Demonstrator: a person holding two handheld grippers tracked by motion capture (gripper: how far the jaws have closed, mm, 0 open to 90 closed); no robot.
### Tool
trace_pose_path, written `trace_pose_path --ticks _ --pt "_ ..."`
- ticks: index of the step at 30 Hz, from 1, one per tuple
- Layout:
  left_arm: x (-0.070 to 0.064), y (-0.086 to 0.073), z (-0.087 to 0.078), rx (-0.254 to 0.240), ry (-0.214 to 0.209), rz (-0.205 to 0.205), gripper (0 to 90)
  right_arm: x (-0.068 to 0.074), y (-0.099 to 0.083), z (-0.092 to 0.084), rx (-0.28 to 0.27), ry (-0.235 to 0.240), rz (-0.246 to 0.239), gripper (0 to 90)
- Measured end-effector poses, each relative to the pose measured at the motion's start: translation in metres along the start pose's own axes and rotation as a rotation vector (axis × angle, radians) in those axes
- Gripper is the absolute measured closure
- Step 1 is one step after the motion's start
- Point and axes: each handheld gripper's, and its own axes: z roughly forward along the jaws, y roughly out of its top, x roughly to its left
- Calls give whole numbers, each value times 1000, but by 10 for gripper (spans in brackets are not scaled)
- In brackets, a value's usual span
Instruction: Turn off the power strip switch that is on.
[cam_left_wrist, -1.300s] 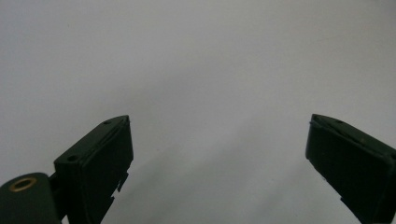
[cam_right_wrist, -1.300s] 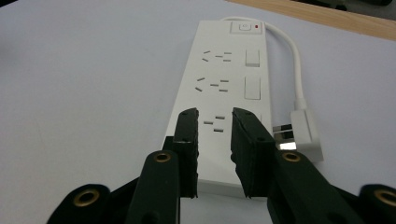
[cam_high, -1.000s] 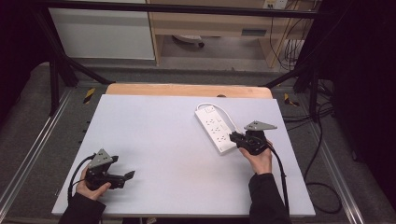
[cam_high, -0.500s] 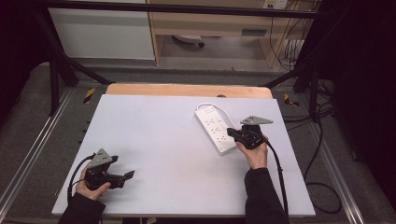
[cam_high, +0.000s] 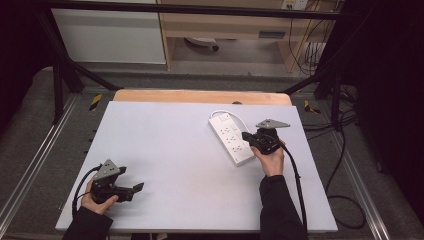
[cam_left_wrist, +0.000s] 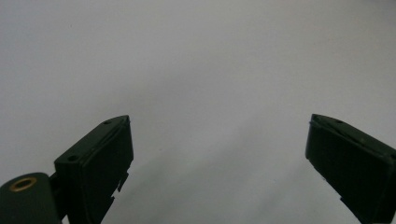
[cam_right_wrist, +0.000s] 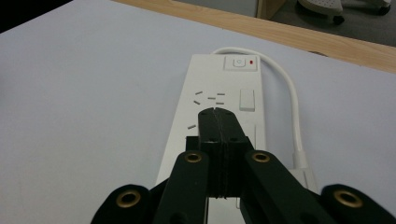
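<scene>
The white power strip (cam_high: 231, 138) is lying on the right half of the table (cam_high: 165, 145). Its long side is running from the far end, where the switch (cam_right_wrist: 240, 63) is sitting, down toward the person. Its cord (cam_right_wrist: 289, 93) is curving off that far end and coming back along one side.

The right gripper (cam_high: 248, 137) is hanging right over the near half of the strip. Its jaws are pressed tight together with nothing between them. In the right gripper view they are pointing along the strip toward the switch, which is sitting straight ahead of the tip and a little way off.

The left gripper (cam_high: 136, 187) is resting near the table's front left corner, well apart from the strip. Its jaws are standing wide open and holding nothing.

So the right hand is much nearer. I am guessing it is getting ready to poke the switch.
</scene>
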Motion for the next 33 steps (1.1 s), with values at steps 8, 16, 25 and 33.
trace_pose_path --ticks 8,16,25,33 --pt "0 0 0 0 0 0 74 -2 -1 11 11 -7 6 900" --pt "1 0 0 0 1 2 74 1 5 18 13 -7 -6 900" --pt "1 0 0 1 1 0 74 3 13 26 10 -10 -6 900" --pt "1 0 -1 1 2 1 75 3 17 35 4 -13 4 900"
